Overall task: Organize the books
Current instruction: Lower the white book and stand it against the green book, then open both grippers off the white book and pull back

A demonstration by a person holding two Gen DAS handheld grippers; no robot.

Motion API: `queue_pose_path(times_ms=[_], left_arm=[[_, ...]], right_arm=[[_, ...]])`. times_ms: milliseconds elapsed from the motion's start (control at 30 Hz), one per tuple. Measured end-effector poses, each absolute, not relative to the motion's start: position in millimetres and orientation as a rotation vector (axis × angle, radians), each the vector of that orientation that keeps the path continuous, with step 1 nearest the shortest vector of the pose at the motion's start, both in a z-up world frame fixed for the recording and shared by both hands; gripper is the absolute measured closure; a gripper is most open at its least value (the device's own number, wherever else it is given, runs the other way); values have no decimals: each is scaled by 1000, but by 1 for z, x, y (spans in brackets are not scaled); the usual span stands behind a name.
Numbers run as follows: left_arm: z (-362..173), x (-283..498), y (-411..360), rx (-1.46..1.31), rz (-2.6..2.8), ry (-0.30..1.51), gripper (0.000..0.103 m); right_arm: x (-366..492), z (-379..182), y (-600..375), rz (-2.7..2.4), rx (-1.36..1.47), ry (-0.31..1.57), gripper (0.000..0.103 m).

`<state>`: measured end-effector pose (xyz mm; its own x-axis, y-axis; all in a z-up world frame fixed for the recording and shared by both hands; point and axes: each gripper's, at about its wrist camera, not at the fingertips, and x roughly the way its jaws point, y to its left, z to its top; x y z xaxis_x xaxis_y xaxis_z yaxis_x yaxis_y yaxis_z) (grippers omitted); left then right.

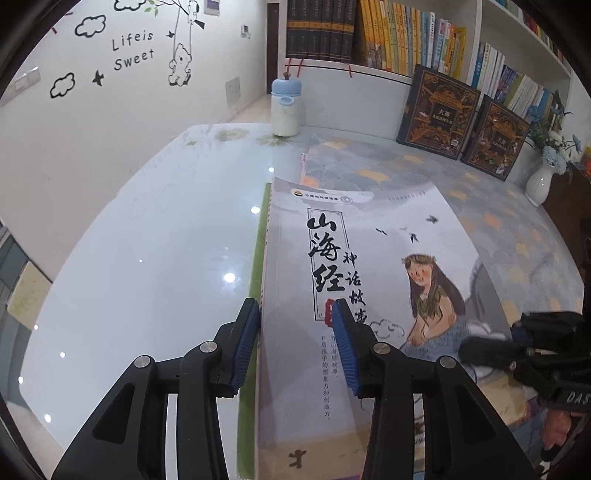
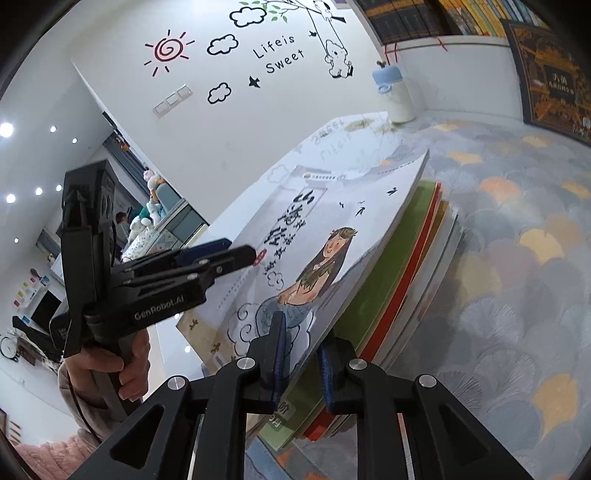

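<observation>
A grey storybook with a drawn girl on its cover lies tilted on a stack of books with green, red and white covers. My left gripper straddles its spine edge, jaws apart: one pad beside the spine, the other over the cover, so it stands open. From the right wrist view the left gripper sits at the book's far side. My right gripper is shut on the storybook at its near edge, which is lifted off the stack. The right gripper also shows at the cover's right side.
The stack rests on a patterned mat over a glossy table. A blue-capped bottle stands at the back. Two dark ornate books lean under a filled bookshelf. A white vase stands far right.
</observation>
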<state>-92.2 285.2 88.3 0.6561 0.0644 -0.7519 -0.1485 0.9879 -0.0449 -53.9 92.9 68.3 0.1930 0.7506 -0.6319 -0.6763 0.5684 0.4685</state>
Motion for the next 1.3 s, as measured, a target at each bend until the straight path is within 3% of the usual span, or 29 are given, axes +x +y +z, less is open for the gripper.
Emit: queue_pose_path(times_ms=[100,133,167,200,233,300,400,667,767,867,1300], left_arm=[[88,-91,286,-93,167,850,62],[88,-90,285,-83,186,852,57],[89,-91,285,-78,199,853,41],[91,-92,284,-76,207,849,29],[94,-95,283,-76,214,833,11],[104,-103,279,-69,232,780,4],[119,-106,274,-65,251,752,1],[131,-104,231,-127,172,790,1],[127,-99,198,-113,122,810,1],[126,-97,163,-116,38,806,1],[120,-99,81,-62,-97,825,1]], right_arm=[[-58,68,95,1014,79,933,83],[-59,68,97,1032,57,936,75],[-61,68,100,1045,32,945,70],[-65,70,102,1073,8,939,53],[-69,73,104,1081,-14,928,29],[-78,83,105,1042,-81,880,14],[-87,97,100,998,-167,784,12],[-85,138,28,811,-149,749,11],[-93,154,-7,756,-98,783,0],[-110,163,-47,736,-17,753,0],[-101,144,-126,242,-46,740,0]])
